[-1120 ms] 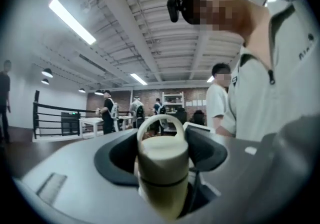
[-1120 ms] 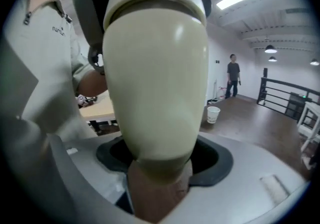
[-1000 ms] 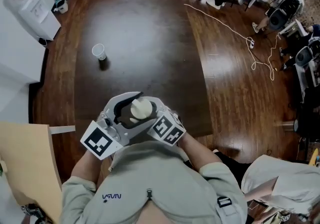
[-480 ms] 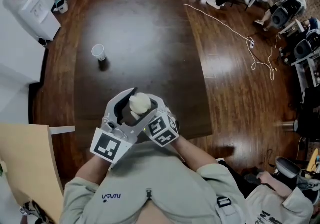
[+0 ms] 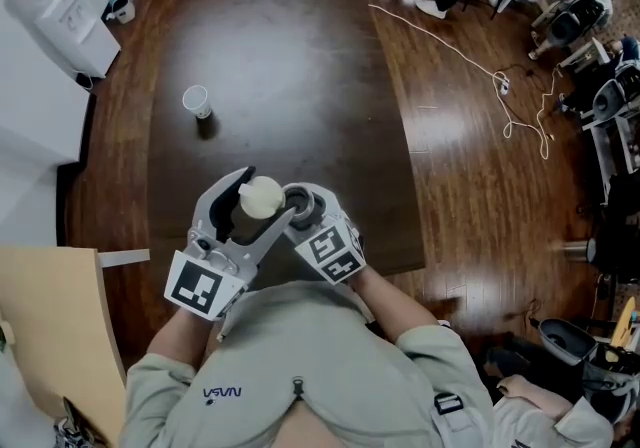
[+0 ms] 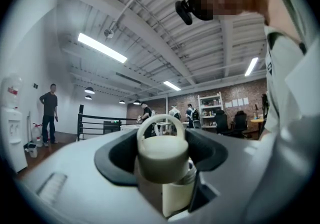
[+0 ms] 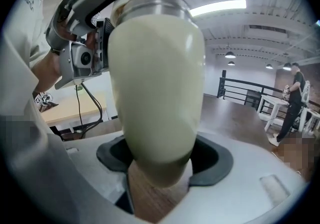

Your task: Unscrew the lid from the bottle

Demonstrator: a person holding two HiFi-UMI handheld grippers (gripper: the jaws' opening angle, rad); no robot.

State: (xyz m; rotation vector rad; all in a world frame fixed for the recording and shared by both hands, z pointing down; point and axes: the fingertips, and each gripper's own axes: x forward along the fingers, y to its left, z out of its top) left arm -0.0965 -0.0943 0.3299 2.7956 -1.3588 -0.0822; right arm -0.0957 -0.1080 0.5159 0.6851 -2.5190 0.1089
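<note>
My left gripper (image 5: 250,208) is shut on the cream lid (image 5: 260,198), which has a loop handle (image 6: 161,123) and sits between the jaws in the left gripper view. Just to the lid's right, the bottle's dark open mouth (image 5: 300,204) shows, apart from the lid. My right gripper (image 5: 306,216) is shut on the cream bottle (image 7: 156,83); its body fills the right gripper view and ends in a steel rim (image 7: 150,3). Both grippers are held close to my chest, above the near edge of the dark table (image 5: 280,56).
A white paper cup (image 5: 197,102) stands on the table's far left. A water dispenser (image 5: 60,11) is at the upper left. A light wooden board (image 5: 50,326) lies at the lower left. A white cable (image 5: 470,61) trails over the floor on the right, near chairs (image 5: 570,21).
The lid sat between the two grippers on the bottle. My left gripper has carried it to the left, and the bottle's open mouth now shows beside it.
</note>
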